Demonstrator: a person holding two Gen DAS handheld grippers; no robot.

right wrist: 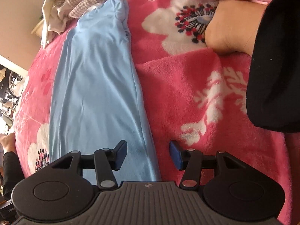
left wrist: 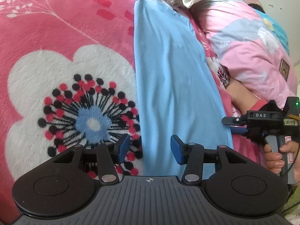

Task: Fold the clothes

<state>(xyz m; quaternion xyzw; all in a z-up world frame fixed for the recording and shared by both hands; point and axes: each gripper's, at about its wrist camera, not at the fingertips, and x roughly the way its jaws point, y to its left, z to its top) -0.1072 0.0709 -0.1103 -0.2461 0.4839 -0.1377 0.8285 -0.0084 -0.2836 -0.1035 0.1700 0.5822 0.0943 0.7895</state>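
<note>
Here the light blue garment lies as a long folded strip on the pink flowered blanket covering the bed, running from 6 toward 12 o'clock. In the left wrist view its near end sits between the spread fingers of the left tool, which grips nothing. Only this view shows the right tool from outside, at 3 o'clock by the strip's edge, held by a hand. In the right wrist view, the right tool is spread and empty, straddling the strip's right edge; a heap of pale clothes lies at 11 o'clock.
</note>
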